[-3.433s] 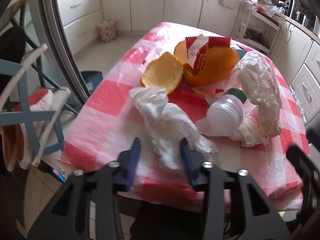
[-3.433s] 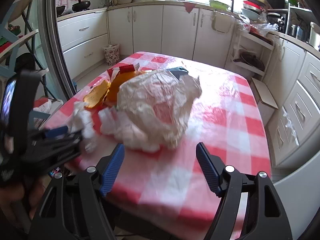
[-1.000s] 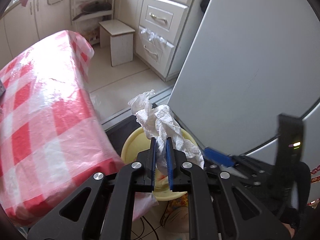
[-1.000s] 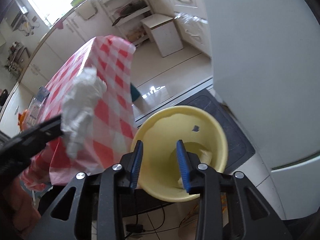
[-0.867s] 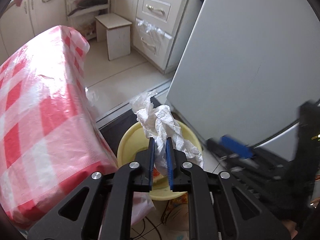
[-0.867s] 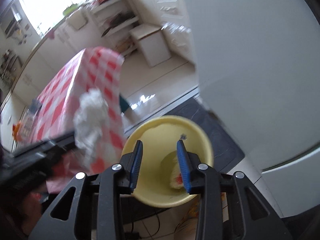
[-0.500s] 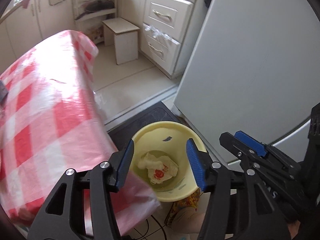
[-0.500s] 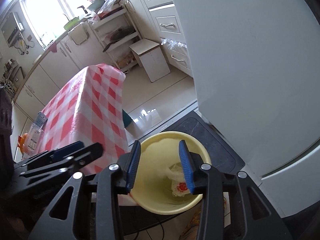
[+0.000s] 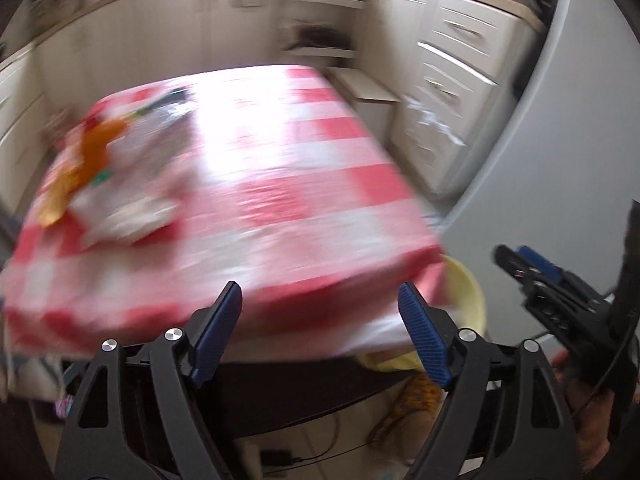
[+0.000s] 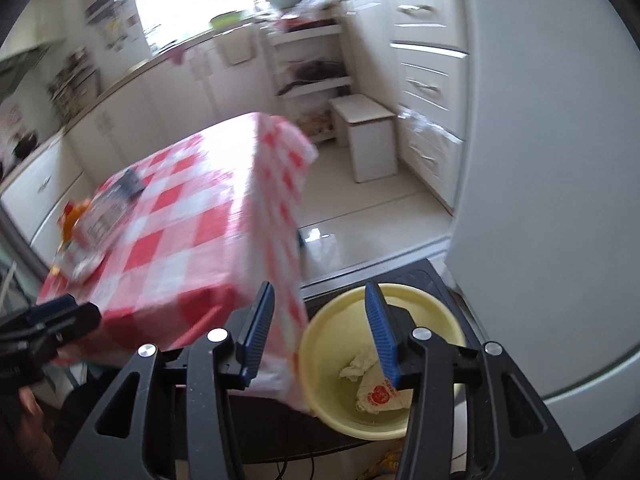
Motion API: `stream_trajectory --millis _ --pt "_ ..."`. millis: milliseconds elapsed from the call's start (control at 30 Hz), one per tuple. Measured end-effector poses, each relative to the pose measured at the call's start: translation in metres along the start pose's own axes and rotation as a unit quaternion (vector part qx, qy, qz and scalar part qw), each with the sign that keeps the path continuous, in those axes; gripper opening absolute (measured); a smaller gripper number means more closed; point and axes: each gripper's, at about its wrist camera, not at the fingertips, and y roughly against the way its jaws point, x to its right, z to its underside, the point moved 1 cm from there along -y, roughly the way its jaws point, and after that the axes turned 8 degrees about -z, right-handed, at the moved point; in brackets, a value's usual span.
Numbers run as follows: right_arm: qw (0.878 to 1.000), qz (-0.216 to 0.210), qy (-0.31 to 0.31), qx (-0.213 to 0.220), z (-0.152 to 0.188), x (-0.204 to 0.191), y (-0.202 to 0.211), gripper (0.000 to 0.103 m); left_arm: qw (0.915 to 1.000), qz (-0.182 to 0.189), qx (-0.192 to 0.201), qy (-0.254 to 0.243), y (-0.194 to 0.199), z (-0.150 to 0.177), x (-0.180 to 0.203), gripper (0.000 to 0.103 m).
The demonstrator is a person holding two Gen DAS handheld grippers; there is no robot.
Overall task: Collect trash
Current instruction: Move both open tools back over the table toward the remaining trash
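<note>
- Kitchen cabinets and pale floor tiles surrounded a table under a red-and-white checked plastic tablecloth (image 9: 280,184), its far-left part carrying a blurred heap of remaining trash (image 9: 116,184): orange scraps, white crumpled paper and clear wrapping.
- On the floor beside the table's near corner stood a round pale-yellow plastic bin (image 10: 384,364), which held crumpled white paper with a red print (image 10: 376,384).
- At this moment the left gripper (image 9: 320,332) pointed over the table edge, jaws spread wide with nothing between them.
- Above the bin's rim, the right gripper (image 10: 320,332) hovered, its blue pads parted and empty too.
- My judgement: 1 deposit looked finished, and the step in hand was the reach toward the heap.
- To do it well, approach low across the cloth, keep the jaws wide, settle around 1 loose piece, and close firmly before lifting, since crumpled paper and film slip easily.
- Motion blur hid finer detail of the heap.
</note>
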Motion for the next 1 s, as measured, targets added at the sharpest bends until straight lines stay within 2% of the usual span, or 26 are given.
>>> stream_trajectory --millis 100,233,333,533,700,1000 --pt "0.999 -0.017 0.039 -0.005 0.003 -0.029 -0.005 0.050 0.9975 -0.048 -0.001 0.052 0.003 0.005 -0.054 0.082" --pt "0.994 -0.054 0.096 -0.014 0.006 -0.075 -0.015 0.055 0.9903 -0.082 0.004 0.112 0.003 0.006 -0.111 0.082" --pt "0.988 -0.079 0.131 -0.021 0.007 -0.106 -0.024 0.055 0.9870 -0.095 0.014 0.129 0.006 0.003 -0.134 0.084" --pt "0.974 -0.118 0.193 -0.028 -0.001 -0.165 -0.044 0.056 0.9840 -0.118 0.037 0.128 0.002 -0.020 -0.160 0.086" --pt "0.957 -0.140 0.252 -0.026 -0.008 -0.209 -0.070 0.056 0.9846 -0.113 0.044 0.125 -0.003 -0.043 -0.171 0.086" --pt "0.945 -0.174 0.267 -0.076 -0.018 -0.248 -0.135 0.054 0.9842 -0.108 0.032 0.136 -0.016 -0.050 -0.195 0.088"
